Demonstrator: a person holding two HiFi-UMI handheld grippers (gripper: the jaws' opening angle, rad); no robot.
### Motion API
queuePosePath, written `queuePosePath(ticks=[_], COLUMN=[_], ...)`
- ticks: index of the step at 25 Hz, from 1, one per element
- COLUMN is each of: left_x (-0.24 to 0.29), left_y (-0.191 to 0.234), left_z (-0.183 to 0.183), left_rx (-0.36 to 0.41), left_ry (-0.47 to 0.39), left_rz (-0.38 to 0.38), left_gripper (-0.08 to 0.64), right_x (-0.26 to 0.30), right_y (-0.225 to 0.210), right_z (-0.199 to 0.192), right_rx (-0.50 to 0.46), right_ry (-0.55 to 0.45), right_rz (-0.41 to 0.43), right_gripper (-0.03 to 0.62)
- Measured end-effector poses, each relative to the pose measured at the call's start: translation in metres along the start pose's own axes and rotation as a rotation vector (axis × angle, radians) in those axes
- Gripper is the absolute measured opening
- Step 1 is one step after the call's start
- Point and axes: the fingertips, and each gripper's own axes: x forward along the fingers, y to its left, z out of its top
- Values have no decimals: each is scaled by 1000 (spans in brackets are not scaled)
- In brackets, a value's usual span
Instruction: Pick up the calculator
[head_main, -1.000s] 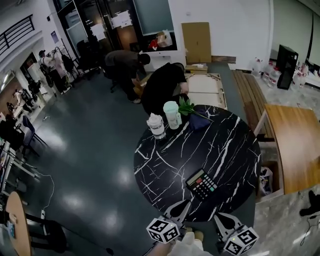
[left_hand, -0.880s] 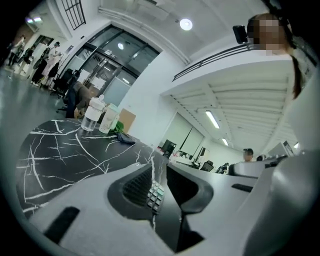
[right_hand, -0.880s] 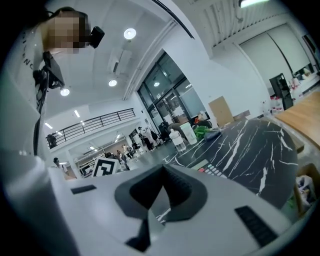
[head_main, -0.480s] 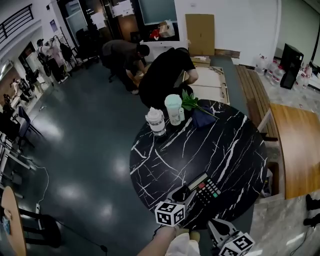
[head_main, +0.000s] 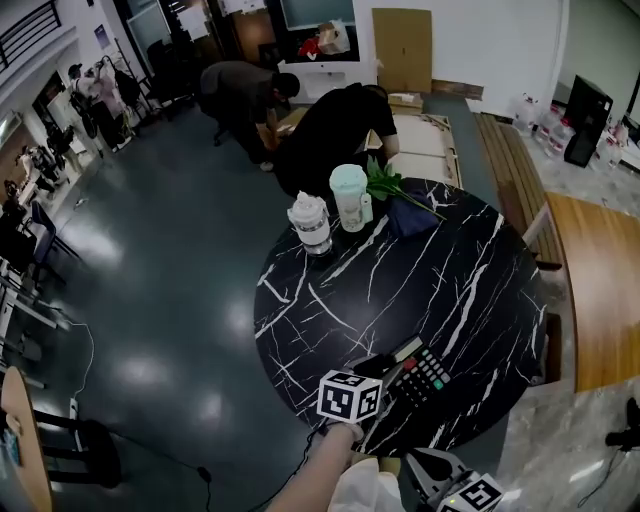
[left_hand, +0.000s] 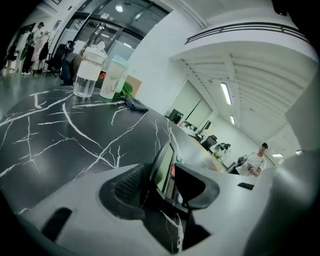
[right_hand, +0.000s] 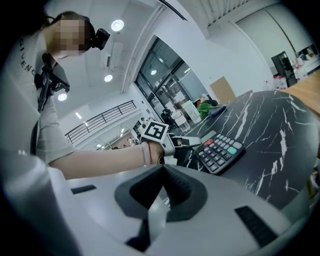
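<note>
Trouble, if it comes, will come from how little of the calculator (head_main: 428, 374) is in reach: the left gripper (left_hand: 167, 182) has its jaws spread wide, with only the display end between them and neither pad pressing on it as far as I can see. Close on that short bite and I'd expect the keypad end to sag or swing as it lifts, or the case to squirt out sideways on the slick black bench (head_main: 400, 290). It also lies at the lower right of the head view, near the bench's rim, so a nudge before the pads bite could slide it toward the drop. The right gripper (right_hand: 163, 172) hangs low at the bottom edge, jaws closed on nothing, too far back to steady anything. A second ago the left gripper sat at the bottom of the head view, short of the calculator, jaws together; now it has come up over the display end with them wide, and the right one has sunk further down the frame.
</note>
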Motion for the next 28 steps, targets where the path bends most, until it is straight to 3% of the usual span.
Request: queuePosePath(ticks=[3, 8, 13, 18, 28], left_x=[8, 12, 8, 2, -25], left_y=[-1, -5, -10, -15, -12], left_z=[-5, -2, 1, 0, 9], left_rx=[17, -30, -173, -369, -492], left_ry=[73, 64, 5, -104, -232], left_rz=[7, -11, -78, -160, -196], left_gripper=[178, 132, 88, 52, 51], right_x=[0, -3, -9, -14, -24], right_y=[0, -4, -11, -15, -15], right_z=[-2, -3, -3, 0, 17], right_rx=[8, 9, 17, 25, 18], right_ry=[3, 0, -2, -12, -43], right_rz=[-1, -6, -26, -45, -65], right_gripper=[8, 8, 8, 8, 8])
